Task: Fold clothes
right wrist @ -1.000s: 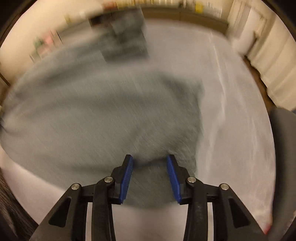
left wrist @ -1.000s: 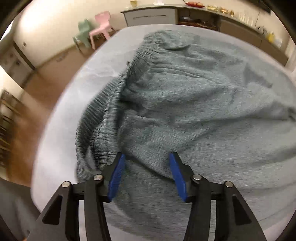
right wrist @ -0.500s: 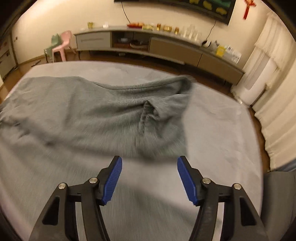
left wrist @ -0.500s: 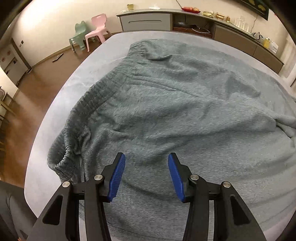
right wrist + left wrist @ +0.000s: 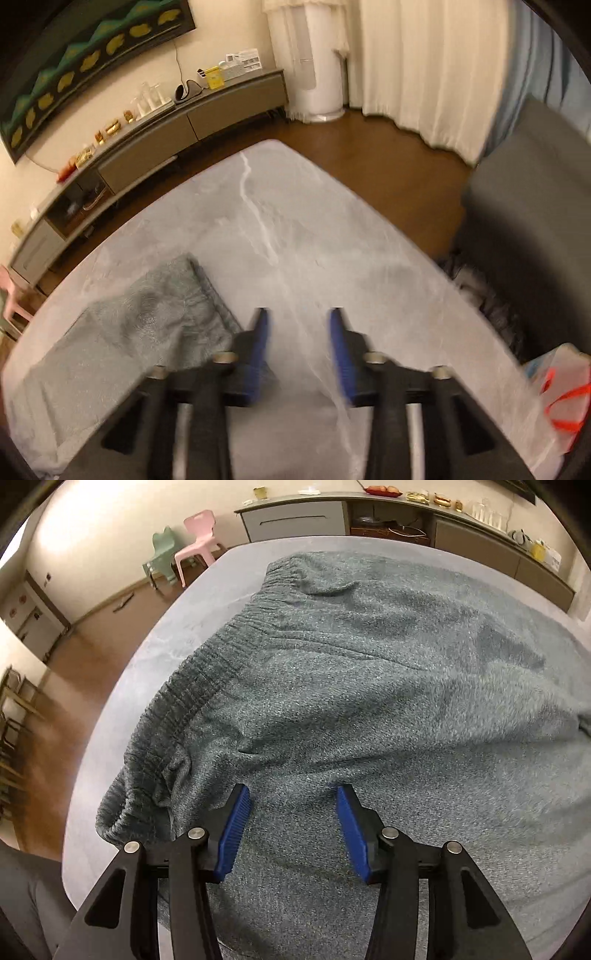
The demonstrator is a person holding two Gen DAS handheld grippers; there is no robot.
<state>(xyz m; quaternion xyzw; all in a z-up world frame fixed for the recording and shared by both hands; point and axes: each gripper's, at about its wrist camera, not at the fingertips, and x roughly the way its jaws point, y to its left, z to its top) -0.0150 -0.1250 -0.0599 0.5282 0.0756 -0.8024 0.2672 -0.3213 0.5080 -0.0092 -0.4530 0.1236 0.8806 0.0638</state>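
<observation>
Grey-green fleece trousers (image 5: pixel 369 686) lie spread on a grey marbled table (image 5: pixel 177 627), their ribbed elastic waistband (image 5: pixel 184 709) running along the left. My left gripper (image 5: pixel 291 801) is open and empty, hovering just above the cloth near the waistband's near corner. In the right wrist view a leg end of the trousers (image 5: pixel 147 321) lies at the lower left. My right gripper (image 5: pixel 299 321) is open and empty over bare table (image 5: pixel 295 229), to the right of that leg end.
The table's left edge drops to a wooden floor (image 5: pixel 74 686). Pink and green small chairs (image 5: pixel 195 535) and a long sideboard (image 5: pixel 166 129) stand beyond. A grey seat (image 5: pixel 535 221) and a plastic bag (image 5: pixel 561 387) sit at the table's right.
The right gripper let go of the trouser leg, opened wider and swung right, away over bare table. The waistband settled flat; the left gripper stayed open above it.
</observation>
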